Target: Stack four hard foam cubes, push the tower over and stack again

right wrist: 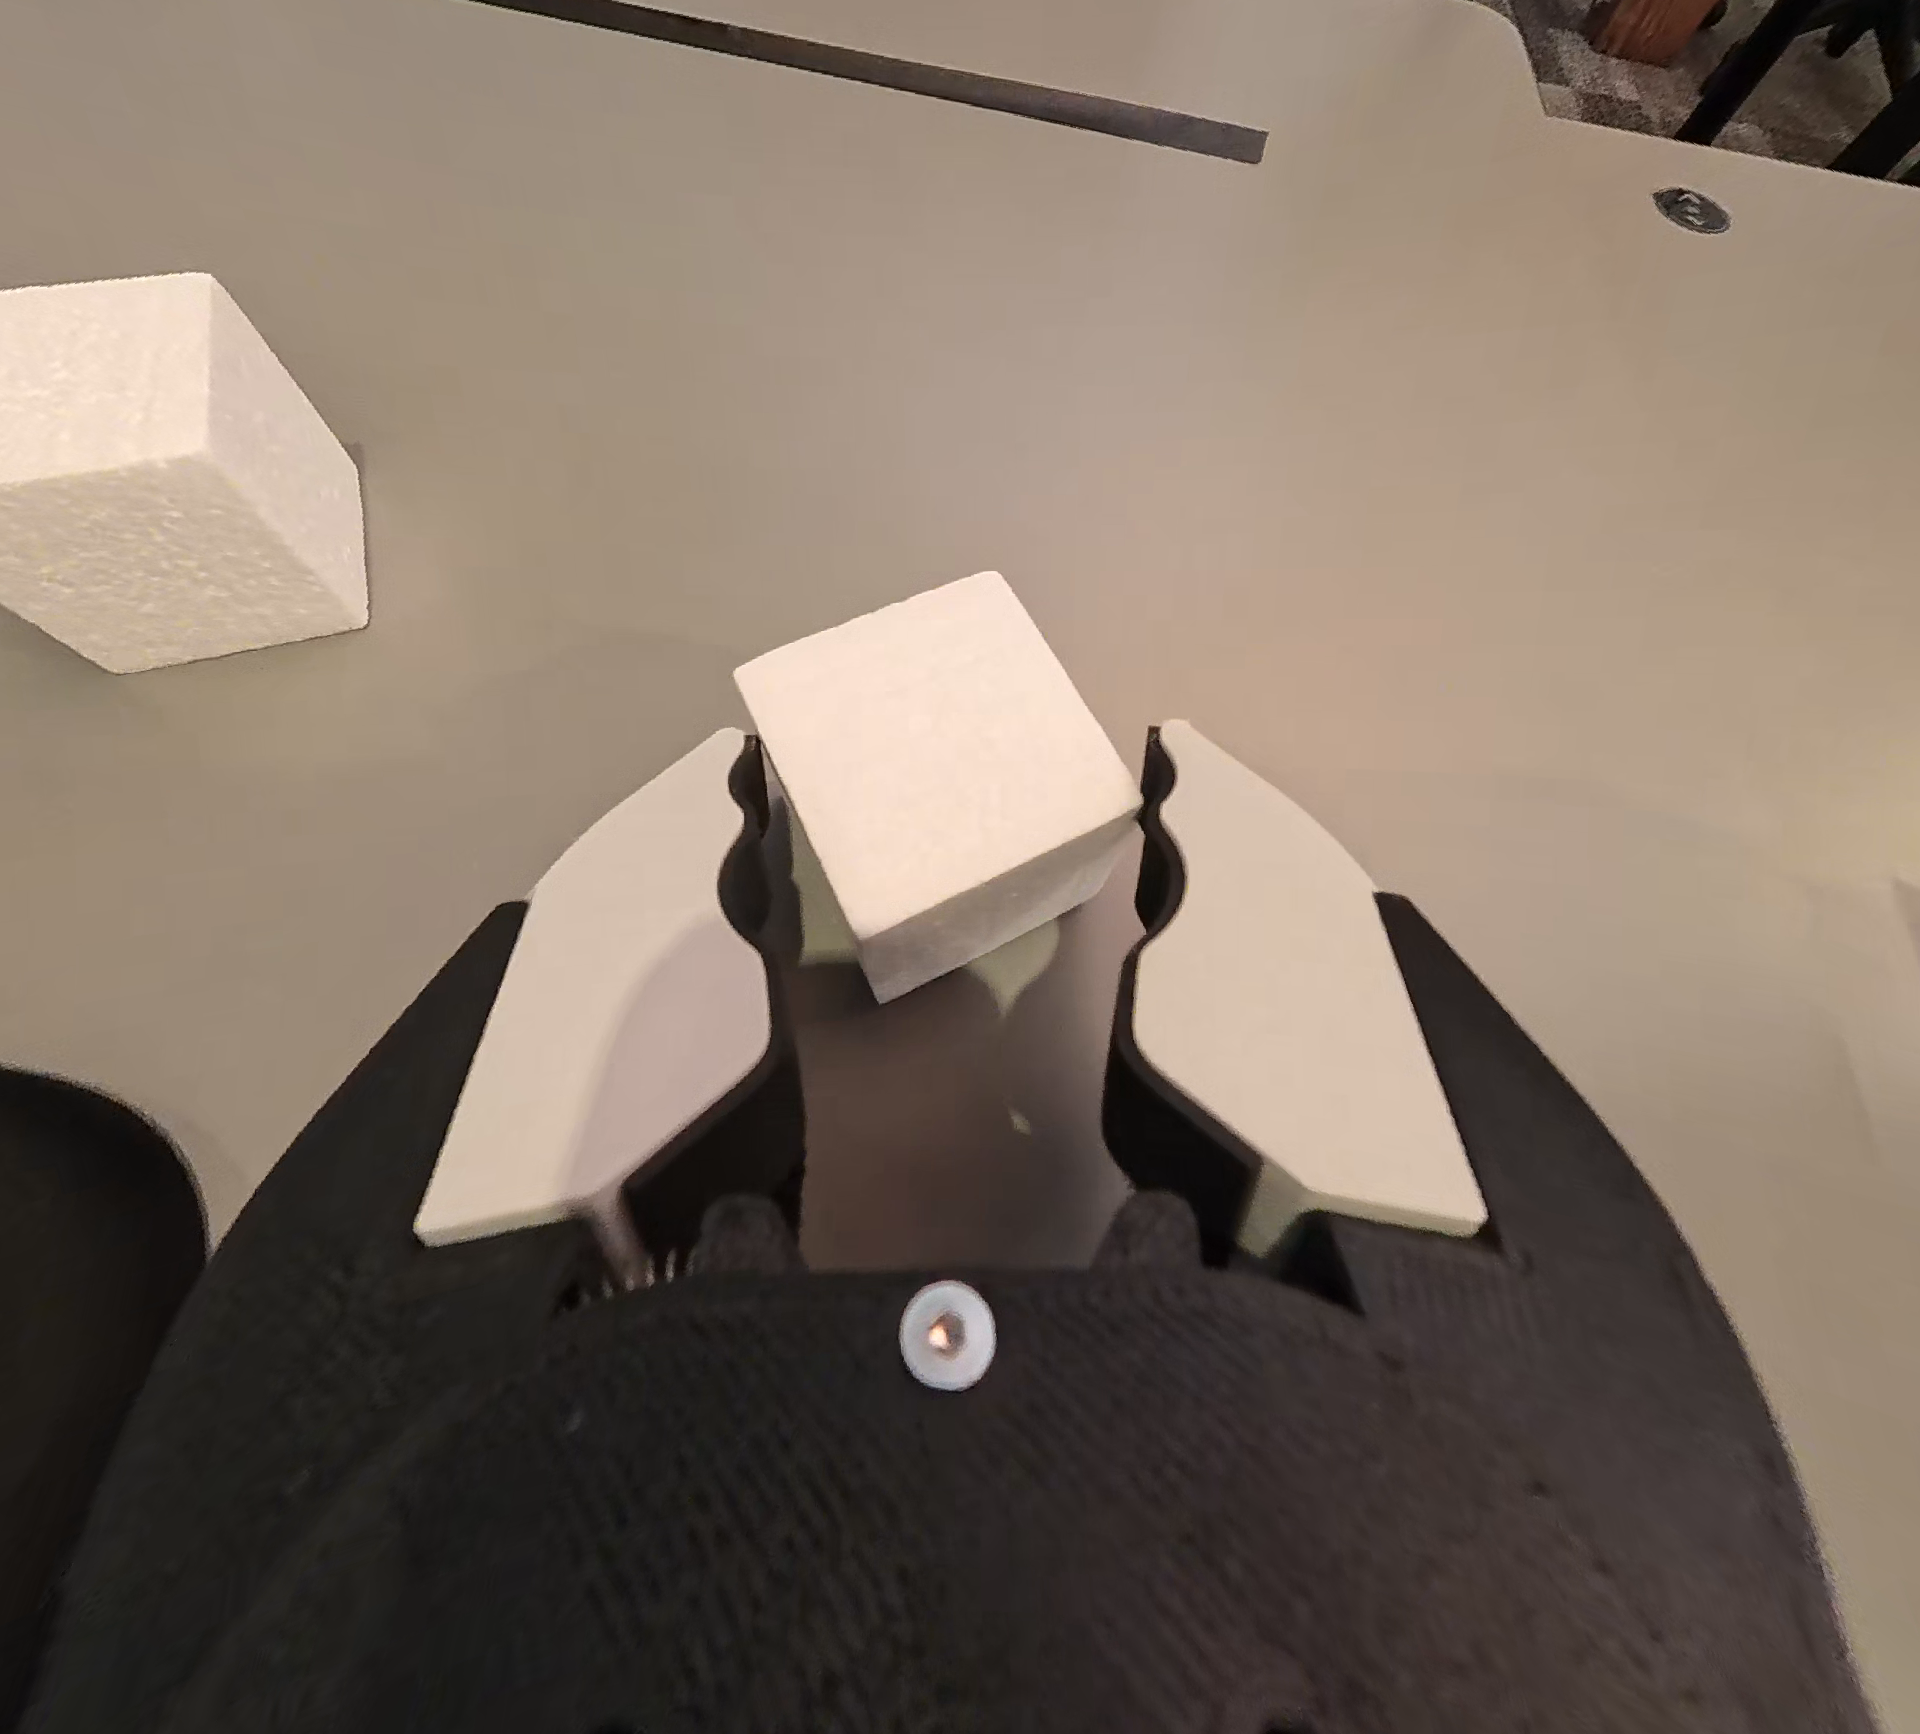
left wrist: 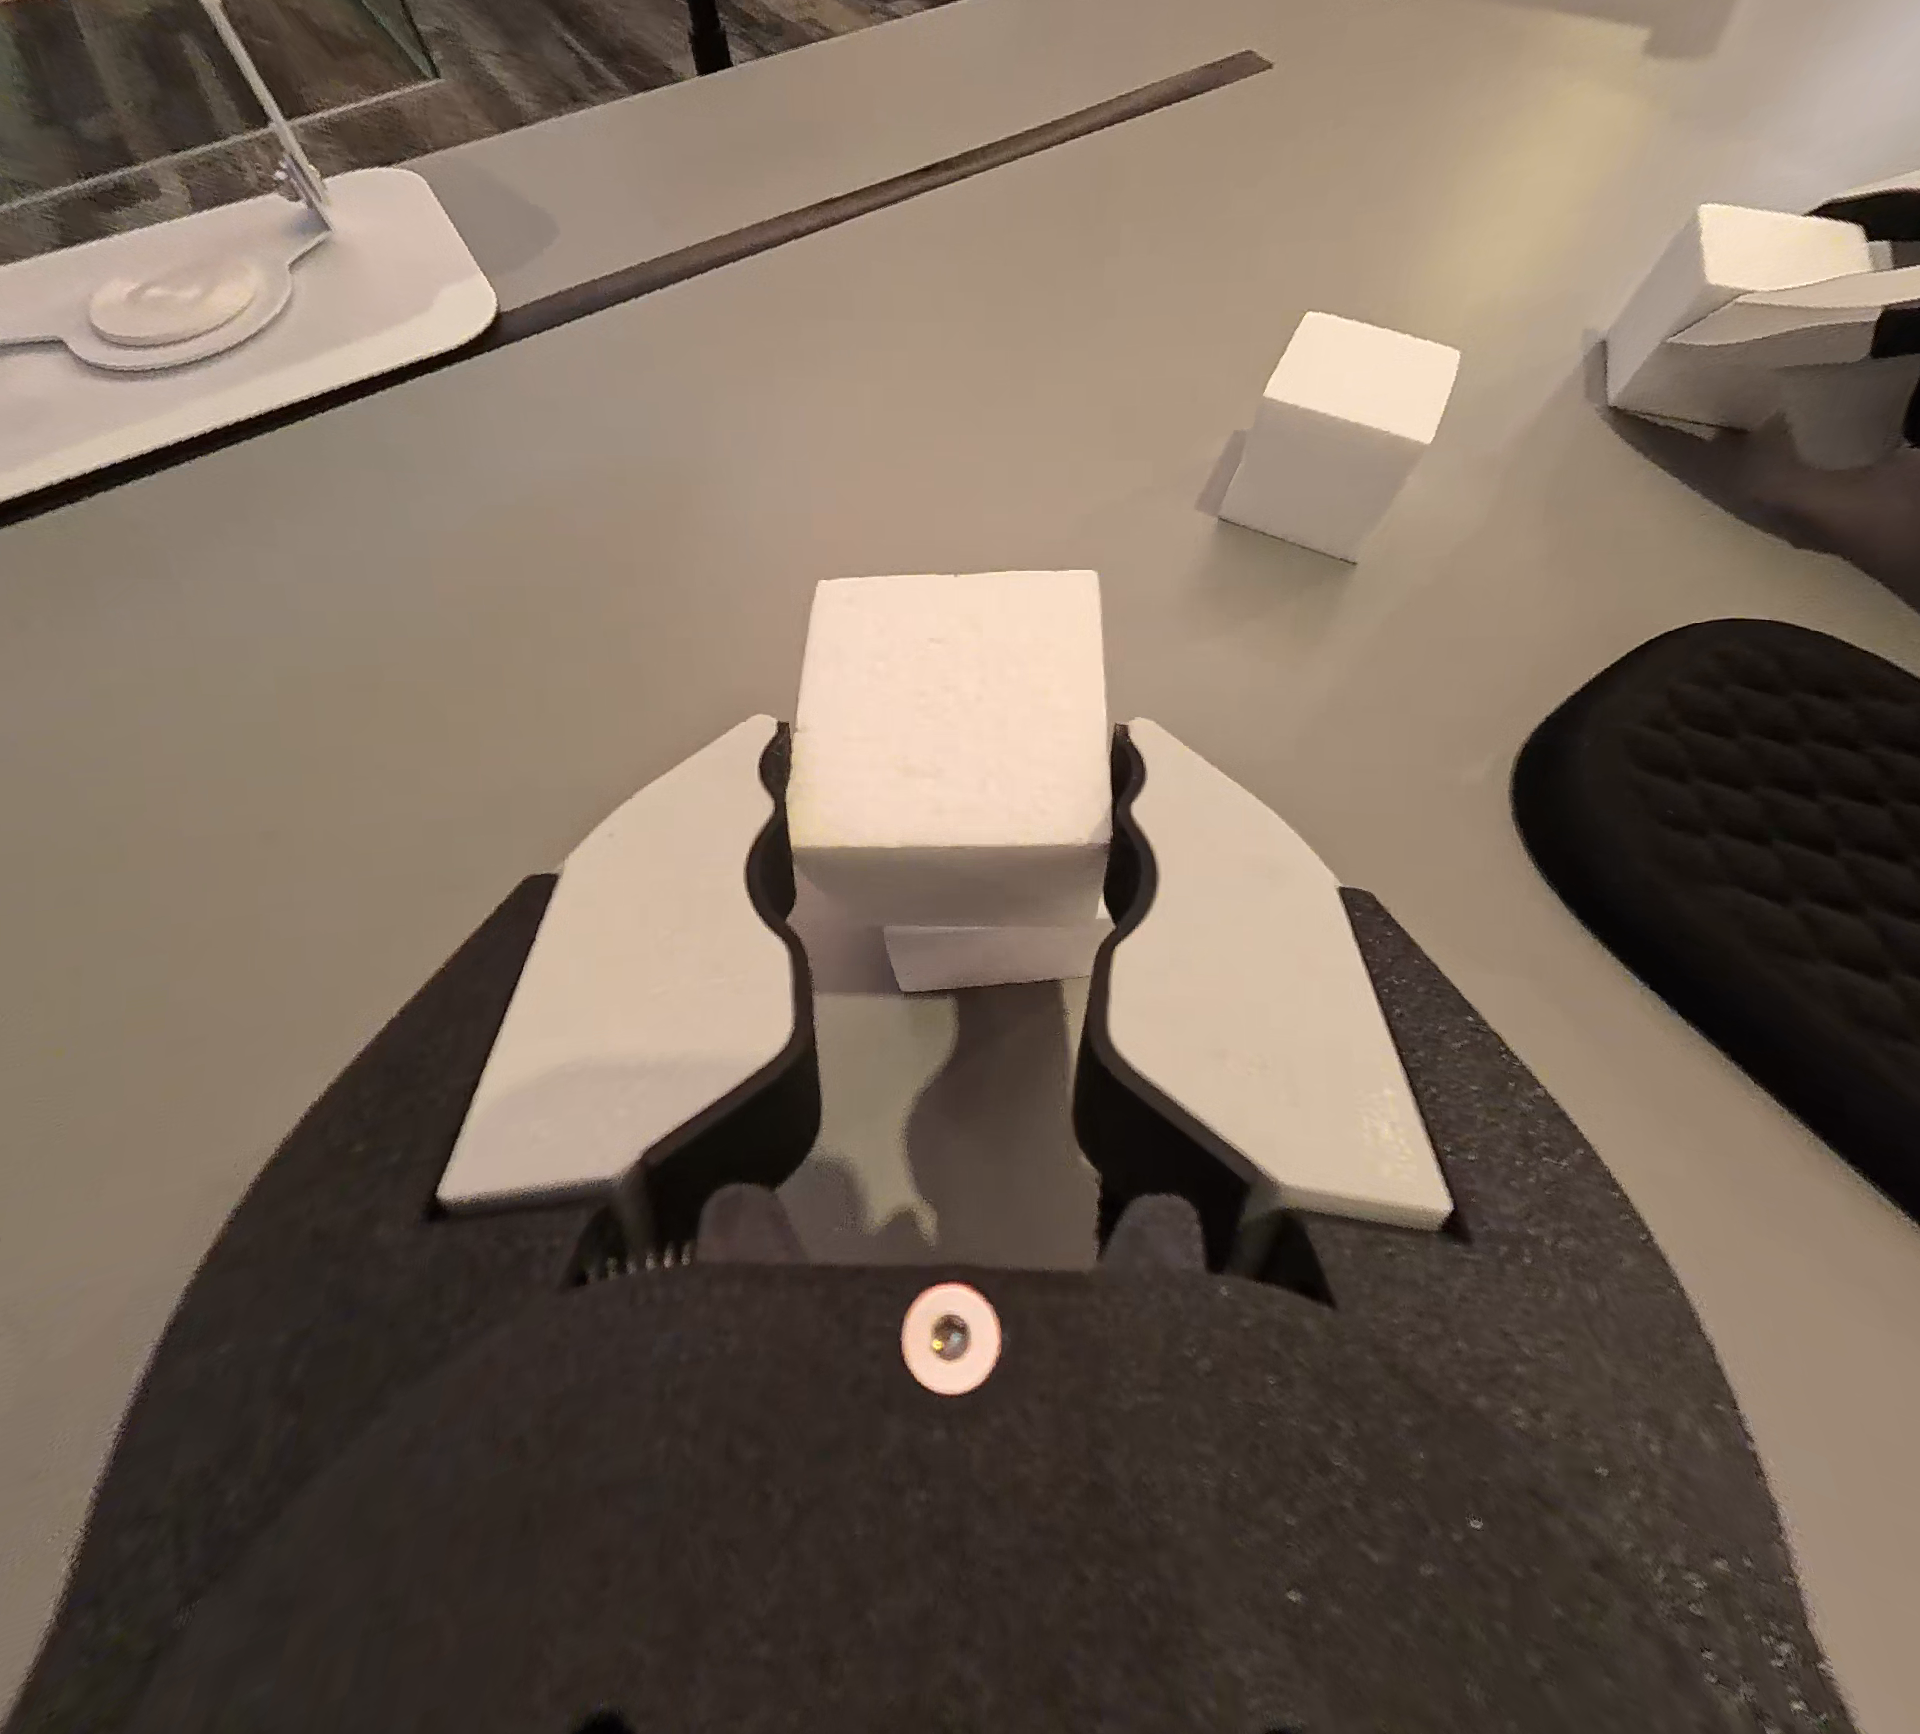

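Four white foam cubes are on or over the grey table [left wrist: 520,645]. My left gripper [left wrist: 948,728] is shut on one foam cube [left wrist: 945,728], held directly over a second cube [left wrist: 987,957] that shows just below it; I cannot tell if they touch. A third cube [left wrist: 1340,437] stands alone on the table to the right, and also shows in the right wrist view [right wrist: 177,479]. My right gripper [right wrist: 948,739] is shut on the fourth cube [right wrist: 935,791], gripped corner to corner and turned. It shows at the far right of the left wrist view [left wrist: 1756,261], tilted above the table.
A black mesh chair part [left wrist: 1745,853] lies over the table's near right edge, and is also in the right wrist view [right wrist: 83,1217]. A dark slot [left wrist: 883,178] runs across the table behind the cubes. A white stand base [left wrist: 239,282] sits at the far left. My left gripper's tips are some 40 centimeters from the white stand base [left wrist: 239,282].
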`<act>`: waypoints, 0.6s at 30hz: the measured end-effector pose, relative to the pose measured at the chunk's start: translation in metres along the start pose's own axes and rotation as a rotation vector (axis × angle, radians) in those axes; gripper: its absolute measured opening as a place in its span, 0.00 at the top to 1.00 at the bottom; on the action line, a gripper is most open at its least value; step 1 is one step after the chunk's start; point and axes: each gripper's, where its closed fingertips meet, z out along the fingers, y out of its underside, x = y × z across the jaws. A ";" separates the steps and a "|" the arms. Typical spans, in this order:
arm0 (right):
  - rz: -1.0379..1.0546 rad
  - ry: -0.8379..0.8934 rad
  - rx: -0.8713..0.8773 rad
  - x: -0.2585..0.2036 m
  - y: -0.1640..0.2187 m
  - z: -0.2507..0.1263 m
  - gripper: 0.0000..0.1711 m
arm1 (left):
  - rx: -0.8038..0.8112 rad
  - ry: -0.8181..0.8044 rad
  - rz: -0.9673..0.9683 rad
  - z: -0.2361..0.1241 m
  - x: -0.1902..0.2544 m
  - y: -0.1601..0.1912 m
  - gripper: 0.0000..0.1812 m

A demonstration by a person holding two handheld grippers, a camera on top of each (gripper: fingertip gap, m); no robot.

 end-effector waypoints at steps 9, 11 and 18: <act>0.015 -0.013 -0.004 -0.001 0.000 0.001 0.59 | -0.001 -0.066 0.019 0.001 0.002 -0.001 0.68; 0.015 -0.019 -0.005 -0.001 0.001 0.001 0.59 | -0.011 -0.078 0.032 0.002 0.003 0.000 0.68; 0.013 -0.027 -0.013 -0.003 0.002 0.001 0.60 | -0.023 -0.079 0.038 0.007 0.006 0.003 0.60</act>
